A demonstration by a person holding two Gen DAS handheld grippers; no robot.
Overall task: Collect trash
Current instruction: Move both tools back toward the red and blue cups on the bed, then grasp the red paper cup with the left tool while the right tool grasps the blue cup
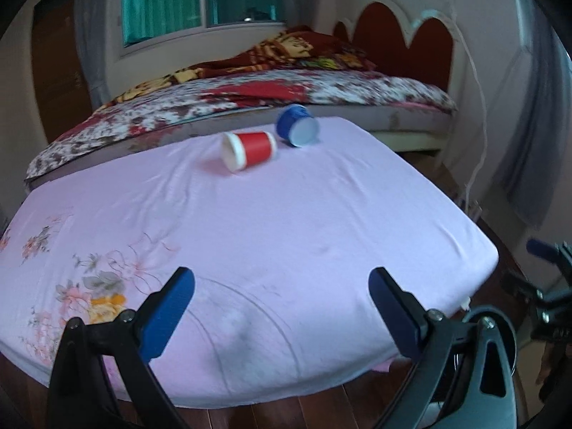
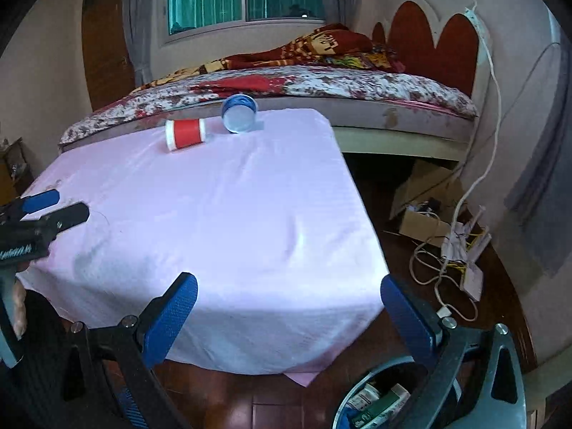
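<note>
Both cups are still lying on the pink-covered bench [image 2: 221, 221], so the collecting is looking barely begun, though the bin [image 2: 361, 398] sitting just below the right claw [image 2: 287, 307] is already holding some packaging. Both the left claw [image 1: 282, 307] and the right are gaping wide and gripping nothing. Far ahead of them, near the bench's far edge, the blue cup [image 1: 297, 126] and the red cup [image 1: 249, 150] are lying tipped on their sides, close together.
</note>
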